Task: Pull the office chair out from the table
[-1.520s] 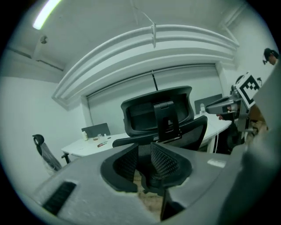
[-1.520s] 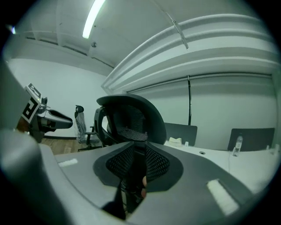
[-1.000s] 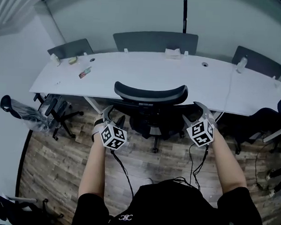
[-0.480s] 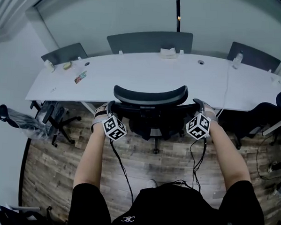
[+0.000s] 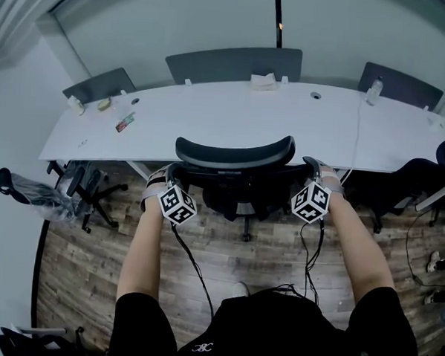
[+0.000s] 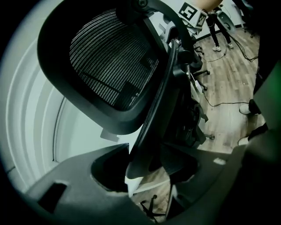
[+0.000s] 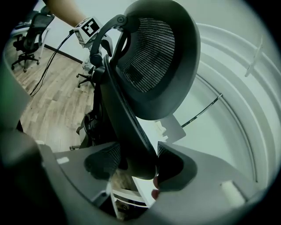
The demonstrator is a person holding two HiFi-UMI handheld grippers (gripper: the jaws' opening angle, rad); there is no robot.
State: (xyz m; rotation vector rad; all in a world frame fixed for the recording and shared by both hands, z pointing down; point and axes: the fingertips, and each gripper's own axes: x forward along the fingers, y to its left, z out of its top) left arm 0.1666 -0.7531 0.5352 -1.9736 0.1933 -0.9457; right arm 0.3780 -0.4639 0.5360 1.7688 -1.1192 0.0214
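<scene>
Now both claws are closing on the side edges of the backrest (image 6: 151, 127) of the office chair (image 5: 235, 150), which stands tucked against the white table (image 5: 210, 121). The left gripper (image 5: 172, 168) and the right gripper (image 5: 311, 165) each have an edge between the pads, which seem to touch it already. I would make both grips firm first, then pull evenly and straight back, so the chair does not swivel. A second ago both grippers hung wide open, short of the backrest.
</scene>
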